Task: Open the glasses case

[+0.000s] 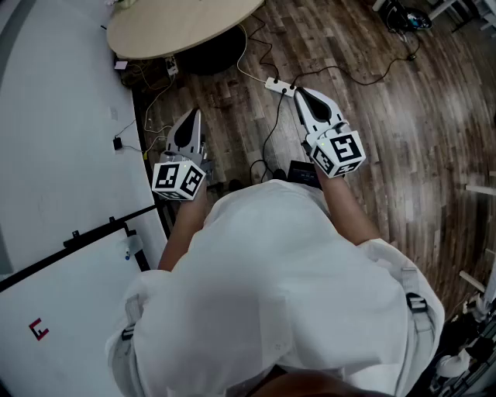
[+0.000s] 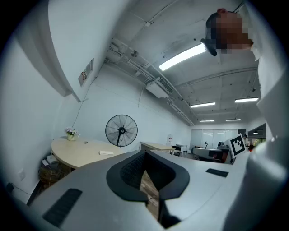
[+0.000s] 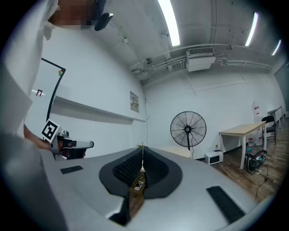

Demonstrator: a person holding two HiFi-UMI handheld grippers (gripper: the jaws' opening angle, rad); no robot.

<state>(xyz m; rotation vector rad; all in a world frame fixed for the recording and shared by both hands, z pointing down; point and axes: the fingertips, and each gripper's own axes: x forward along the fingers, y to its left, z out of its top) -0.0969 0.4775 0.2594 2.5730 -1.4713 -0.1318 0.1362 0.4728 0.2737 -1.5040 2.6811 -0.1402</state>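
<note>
No glasses case shows in any view. In the head view a person in a white shirt (image 1: 279, 287) holds both grippers out over a dark wooden floor (image 1: 403, 132). The left gripper (image 1: 191, 116) points away from the body, its jaws closed together at the tip with nothing between them. The right gripper (image 1: 301, 93) is held a little farther out, its jaws also together and empty. In the left gripper view the left gripper (image 2: 145, 152) points at the room. In the right gripper view the right gripper (image 3: 142, 149) points toward a wall.
A round beige table (image 1: 178, 23) stands ahead on the left, with cables and a power strip (image 1: 277, 85) on the floor near it. A whiteboard (image 1: 62, 310) leans at the lower left. A standing fan (image 2: 121, 130) and a rectangular desk (image 3: 244, 131) stand farther off.
</note>
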